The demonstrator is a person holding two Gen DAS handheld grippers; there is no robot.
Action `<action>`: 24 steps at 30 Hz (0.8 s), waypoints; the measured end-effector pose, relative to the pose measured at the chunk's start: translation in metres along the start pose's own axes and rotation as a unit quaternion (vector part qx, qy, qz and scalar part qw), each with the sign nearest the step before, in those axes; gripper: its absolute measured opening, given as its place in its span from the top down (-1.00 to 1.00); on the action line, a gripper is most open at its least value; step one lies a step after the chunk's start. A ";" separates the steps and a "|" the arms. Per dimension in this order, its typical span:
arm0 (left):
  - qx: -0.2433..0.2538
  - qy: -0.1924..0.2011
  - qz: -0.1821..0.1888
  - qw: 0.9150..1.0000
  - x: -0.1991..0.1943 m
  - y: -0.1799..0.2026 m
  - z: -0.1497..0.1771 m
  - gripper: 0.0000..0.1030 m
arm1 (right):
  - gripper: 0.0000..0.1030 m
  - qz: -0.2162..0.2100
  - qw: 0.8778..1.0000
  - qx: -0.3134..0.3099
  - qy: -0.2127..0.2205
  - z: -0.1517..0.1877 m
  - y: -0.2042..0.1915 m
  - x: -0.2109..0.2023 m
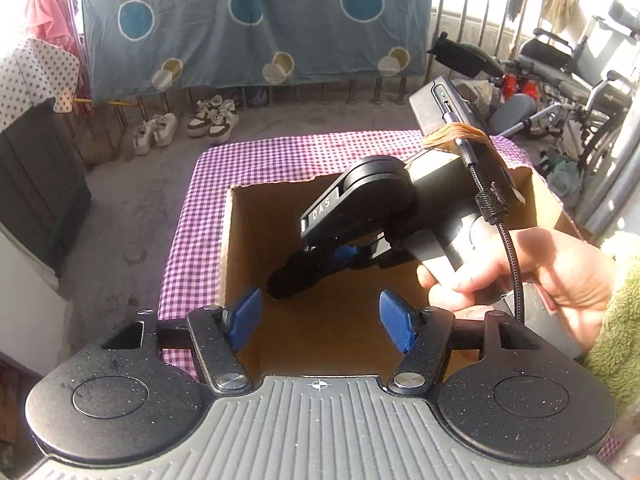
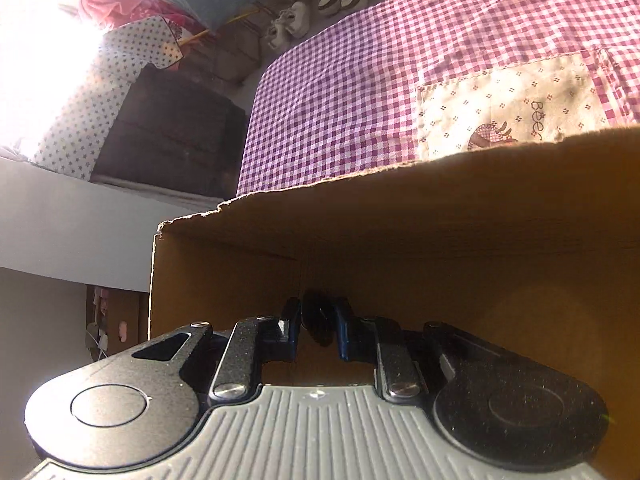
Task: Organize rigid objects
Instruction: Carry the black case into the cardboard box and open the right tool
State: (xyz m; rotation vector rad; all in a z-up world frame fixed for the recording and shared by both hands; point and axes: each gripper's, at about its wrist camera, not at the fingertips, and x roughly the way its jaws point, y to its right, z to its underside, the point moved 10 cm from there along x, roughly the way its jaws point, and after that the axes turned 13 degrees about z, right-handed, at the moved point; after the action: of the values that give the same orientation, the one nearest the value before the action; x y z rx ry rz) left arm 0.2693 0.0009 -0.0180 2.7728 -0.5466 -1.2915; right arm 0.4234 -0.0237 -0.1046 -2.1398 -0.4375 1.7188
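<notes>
Gingham cloth (image 1: 280,160) covers the table under an open cardboard box (image 1: 236,240), sneakers (image 1: 212,118) beyond. Reaching down inside the box, the right gripper (image 2: 318,330) has its fingers clamped on a small dark object (image 2: 318,320); its long axis cannot be told. Left gripper (image 1: 320,316) hovers above, fingers apart.

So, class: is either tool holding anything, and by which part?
The right tool grips a dark object inside the cardboard box; which part cannot be told. The left tool is open, holding nothing.
</notes>
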 end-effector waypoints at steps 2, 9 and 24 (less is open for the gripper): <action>0.002 0.003 0.001 1.000 -0.001 0.000 -0.002 -0.28 | 0.00 -0.005 1.000 0.013 0.000 -0.006 0.002 0.000; 0.018 0.020 0.014 1.000 -0.015 0.011 -0.005 -0.29 | -0.39 -0.022 0.999 0.031 0.035 -0.007 0.012 -0.043; 0.083 0.081 0.077 0.990 -0.093 0.075 0.034 -0.43 | -0.39 -0.132 0.972 0.020 0.194 0.127 0.086 -0.256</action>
State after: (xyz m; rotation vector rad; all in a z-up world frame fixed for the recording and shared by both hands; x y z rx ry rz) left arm 0.1663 -0.0353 0.0420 2.8630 -0.8747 -1.0240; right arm 0.2462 -0.2054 0.0527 -2.2032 -0.5390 1.1247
